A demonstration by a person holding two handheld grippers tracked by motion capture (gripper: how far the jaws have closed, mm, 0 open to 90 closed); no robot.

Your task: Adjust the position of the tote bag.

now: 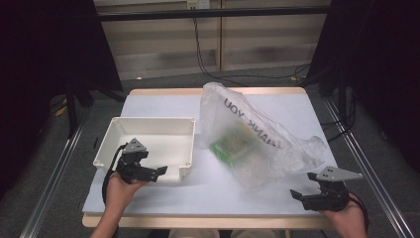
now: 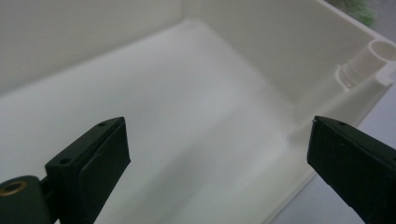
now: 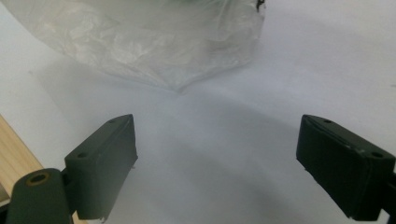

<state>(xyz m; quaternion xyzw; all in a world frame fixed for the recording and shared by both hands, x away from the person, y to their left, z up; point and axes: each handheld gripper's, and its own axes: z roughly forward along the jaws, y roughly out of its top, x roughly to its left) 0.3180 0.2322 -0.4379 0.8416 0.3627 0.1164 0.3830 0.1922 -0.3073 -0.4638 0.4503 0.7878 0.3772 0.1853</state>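
The shallow white rectangular plastic tray (image 1: 148,131) sits on the left half of the tabletop (image 1: 277,106), its near wall close to the tabletop's front edge and its left wall just inside the left edge. The tray's floor is bare, ringed by low upright walls with a round moulded post (image 2: 369,63) in one corner. The left gripper (image 1: 159,171) hangs at the tray's near wall, over the rim, jaws pointing to the right along it; in the left gripper view its jaws stand wide apart over the tray's floor with nothing between them.

Just to the right of the tray, with a narrow strip of bare surface between them, lies the crumpled clear plastic bag with black lettering (image 1: 257,134). It runs diagonally from the far middle of the tabletop toward the near right corner, and a green-printed packet (image 1: 230,146) shows through it. The bag's loose lower edge (image 3: 180,88) ends short of the right gripper (image 1: 296,194), which is held near the front right corner, jaws pointing left. Its jaws are spread wide and hold nothing, with bare white surface between them and the bag. A broad open stretch of tabletop lies along the front edge between the two grippers.
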